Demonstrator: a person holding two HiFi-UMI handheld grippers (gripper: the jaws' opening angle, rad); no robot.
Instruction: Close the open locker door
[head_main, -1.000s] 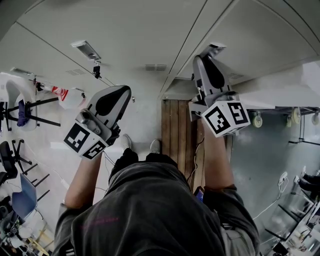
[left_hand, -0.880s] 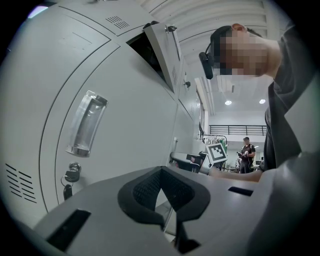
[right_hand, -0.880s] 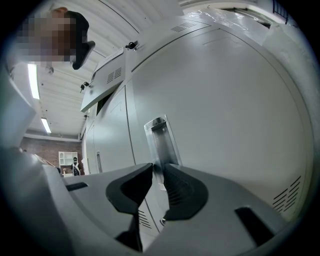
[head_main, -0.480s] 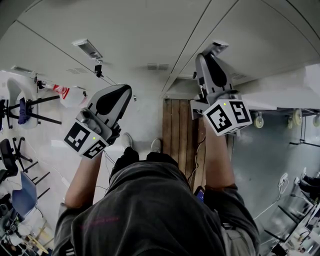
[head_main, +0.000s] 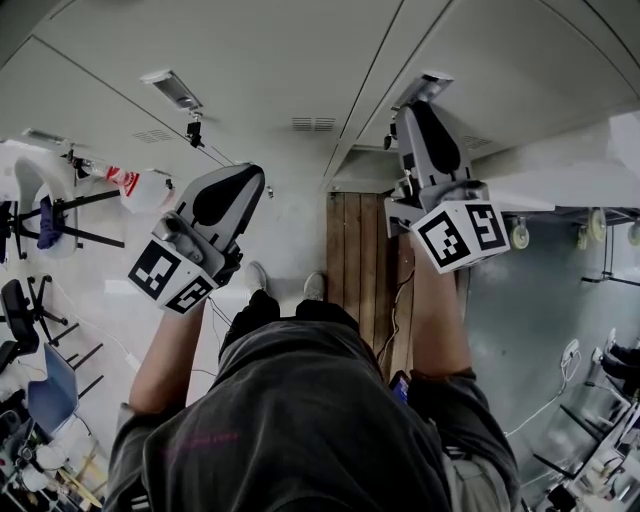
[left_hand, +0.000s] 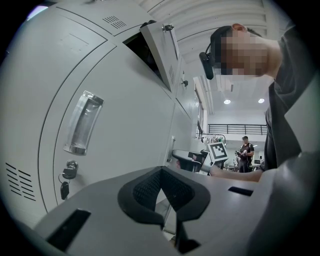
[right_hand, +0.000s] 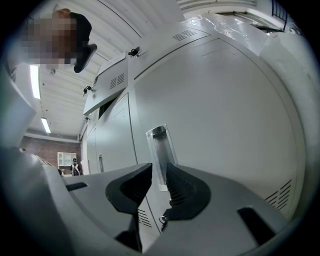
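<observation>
With the open locker door (left_hand: 161, 47) ajar at upper centre of the left gripper view, both grippers face the lockers (left_hand: 125, 140) ready to push: left gripper (left_hand: 162, 187) fingers closed and empty, right gripper (right_hand: 159, 172) fingers just opening with nothing between them.

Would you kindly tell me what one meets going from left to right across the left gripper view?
Vent slots → clear door handle → open locker door → marker cube → person in the background.

left gripper (head_main: 246, 180) held level, jaws together. right gripper (head_main: 413, 108) held level, jaws slightly apart, just opened further, clamping nothing.
</observation>
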